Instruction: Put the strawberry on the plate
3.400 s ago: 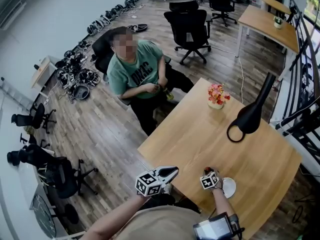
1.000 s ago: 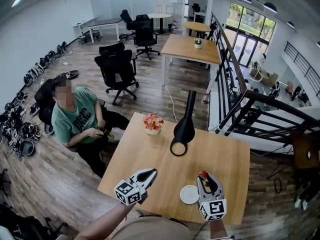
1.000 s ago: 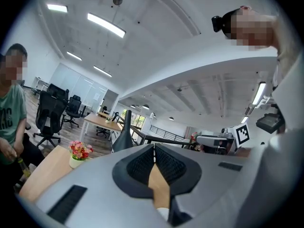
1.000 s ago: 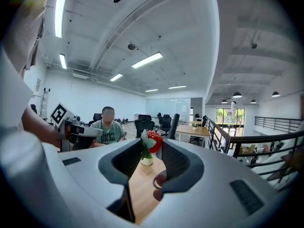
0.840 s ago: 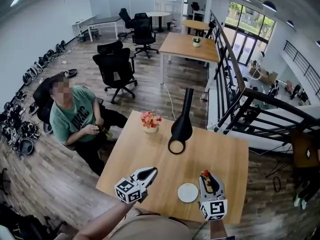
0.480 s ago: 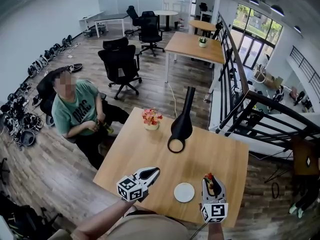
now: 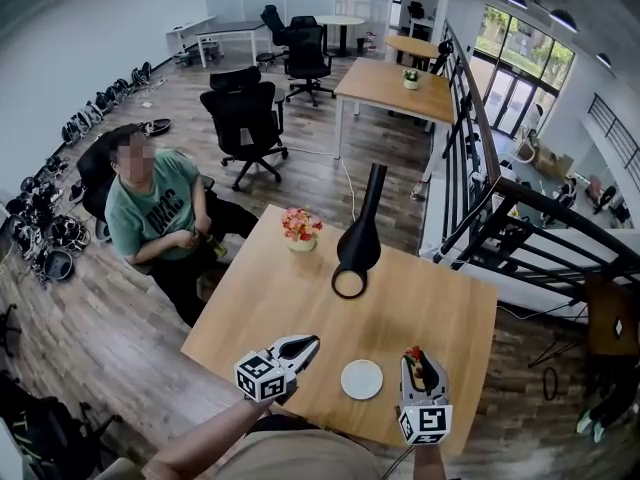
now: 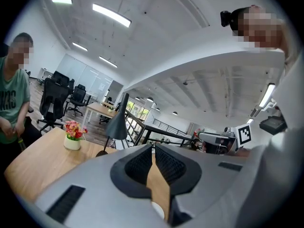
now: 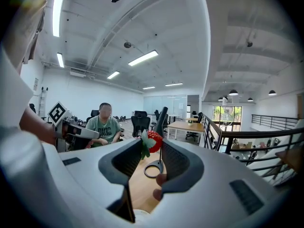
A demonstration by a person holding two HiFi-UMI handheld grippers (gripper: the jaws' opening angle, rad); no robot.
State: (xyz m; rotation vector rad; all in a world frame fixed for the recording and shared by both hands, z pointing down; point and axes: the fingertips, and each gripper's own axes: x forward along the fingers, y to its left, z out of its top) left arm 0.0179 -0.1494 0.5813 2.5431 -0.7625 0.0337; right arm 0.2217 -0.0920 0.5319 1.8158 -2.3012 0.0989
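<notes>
The right tool (image 7: pixel 421 360), gripping the strawberry (image 9: pixel 153 140) at its tips, should shift left over the plate (image 7: pixel 361 379) beside it, lower, then release gently; the left tool (image 7: pixel 300 345) hangs closed, empty.

A pale wooden table (image 7: pixel 290 298) is showing a smooth, matt grain under a white plate (image 7: pixel 361 379) that is looking smooth and glazed, while the black lamp (image 7: pixel 358 240) is giving off only a dull sheen. The left gripper (image 7: pixel 313 341) and right gripper (image 7: pixel 420 360) are showing matt grey plastic shells and ribbed black pads (image 9: pixel 126 160), the right one's pressing a glossy red strawberry (image 9: pixel 154 140).
</notes>
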